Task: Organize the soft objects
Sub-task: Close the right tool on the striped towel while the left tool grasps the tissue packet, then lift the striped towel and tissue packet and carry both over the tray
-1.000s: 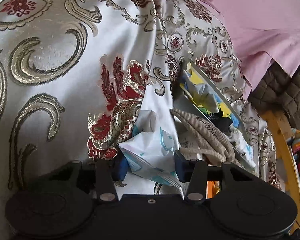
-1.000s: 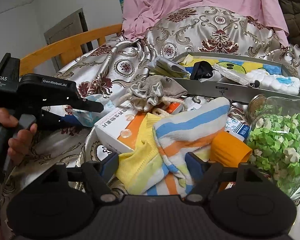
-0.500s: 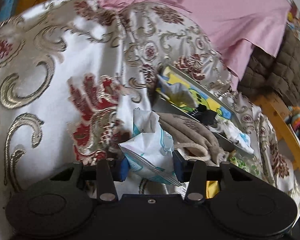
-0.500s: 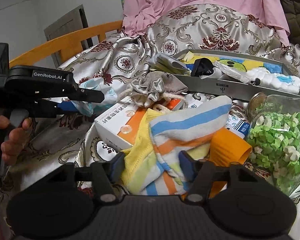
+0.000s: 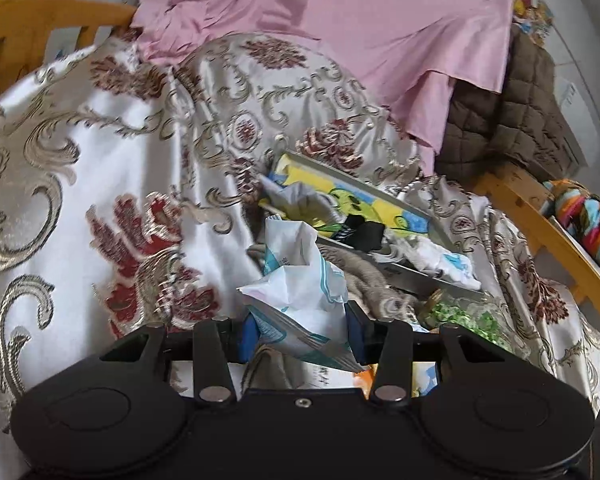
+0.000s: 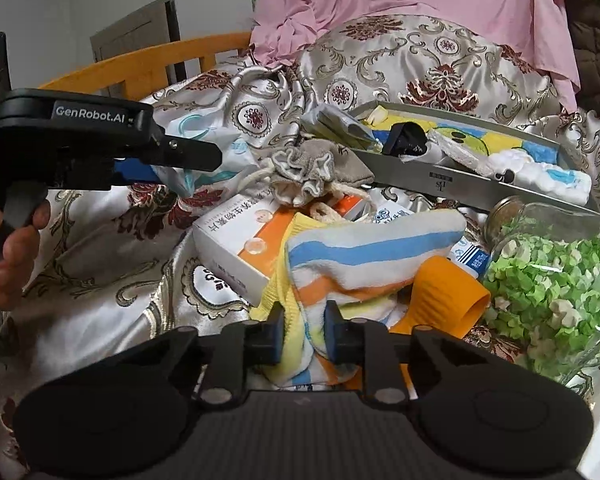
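Observation:
My left gripper (image 5: 300,334) is shut on a crumpled white and teal tissue pack (image 5: 296,280), held above the patterned silk cloth (image 5: 80,208); in the right wrist view the same gripper (image 6: 204,160) holds that pack (image 6: 204,136) at the left. My right gripper (image 6: 303,338) is shut on a striped yellow, blue and orange towel (image 6: 360,252) that lies over a white and orange box (image 6: 240,244). A grey drawstring pouch (image 6: 320,168) sits between them. The metal tray (image 6: 480,188) behind holds a cartoon cloth, a black item and a white and blue soft piece.
A glass jar of green paper stars (image 6: 552,284) lies at the right, with an orange silicone piece (image 6: 444,296) beside the towel. Pink fabric (image 5: 360,32) and a brown quilted cover (image 5: 520,120) drape at the back. A wooden rail (image 6: 148,68) borders the left.
My right gripper's jaws closed from wide open onto the striped towel. My left gripper lifted and swung toward the tray with the tissue pack still in it.

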The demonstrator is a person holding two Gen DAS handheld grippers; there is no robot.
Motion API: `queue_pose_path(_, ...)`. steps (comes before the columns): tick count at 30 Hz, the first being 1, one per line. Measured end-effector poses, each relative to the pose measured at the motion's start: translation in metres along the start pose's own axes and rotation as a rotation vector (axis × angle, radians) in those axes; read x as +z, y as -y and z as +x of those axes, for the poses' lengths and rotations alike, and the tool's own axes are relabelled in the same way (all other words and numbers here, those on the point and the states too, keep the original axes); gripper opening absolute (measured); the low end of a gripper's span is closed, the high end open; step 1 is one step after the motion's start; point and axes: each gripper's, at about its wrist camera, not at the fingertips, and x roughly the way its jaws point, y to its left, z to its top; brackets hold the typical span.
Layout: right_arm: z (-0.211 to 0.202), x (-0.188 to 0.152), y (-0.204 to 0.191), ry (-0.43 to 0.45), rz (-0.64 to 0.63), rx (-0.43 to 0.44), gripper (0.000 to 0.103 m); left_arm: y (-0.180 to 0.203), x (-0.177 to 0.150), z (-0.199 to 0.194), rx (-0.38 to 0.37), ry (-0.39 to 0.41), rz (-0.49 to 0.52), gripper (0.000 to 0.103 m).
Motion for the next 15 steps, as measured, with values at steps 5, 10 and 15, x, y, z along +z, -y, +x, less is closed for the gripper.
queue_pose_path(5,-0.012,0.001,0.006,0.022,0.043,0.038,0.018,0.022,-0.004,-0.009,-0.059,0.042,0.112,0.046)
queue_pose_path(10,-0.031,0.004,0.011,0.078,0.088,0.067,0.017,0.031,-0.010,-0.013,-0.095,0.042,0.138,0.046)
queue_pose_path(15,-0.049,0.008,0.016,0.142,0.120,0.069,0.016,0.039,-0.013,-0.018,-0.115,0.061,0.173,0.046)
